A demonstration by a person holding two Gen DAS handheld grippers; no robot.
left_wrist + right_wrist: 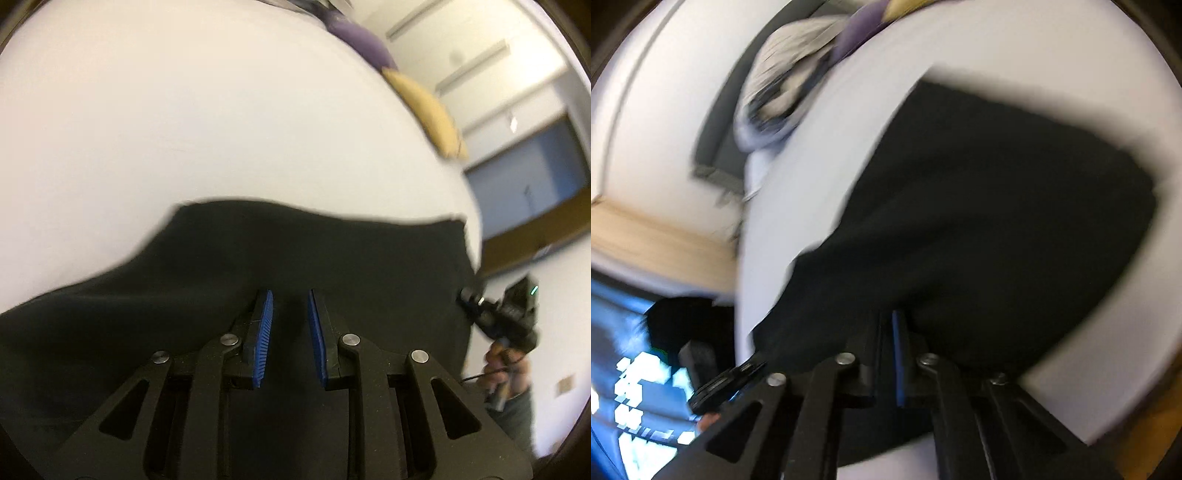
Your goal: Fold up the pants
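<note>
The black pants (295, 251) lie on a white table (184, 110) and also fill the middle of the blurred right wrist view (997, 221). My left gripper (290, 295) hangs over the near part of the cloth with its blue pads (264, 332) apart and nothing between them. My right gripper (897, 317) is shut on an edge of the pants, its blue pad (898, 354) pressed tight. The right gripper also shows in the left wrist view (467, 297) at the cloth's right edge.
A purple cloth (362, 40) and a tan cloth (432, 114) lie along the table's far right edge. A grey-white pile of garments (790, 81) sits at the table's far end. The table edge (474, 221) drops off at the right.
</note>
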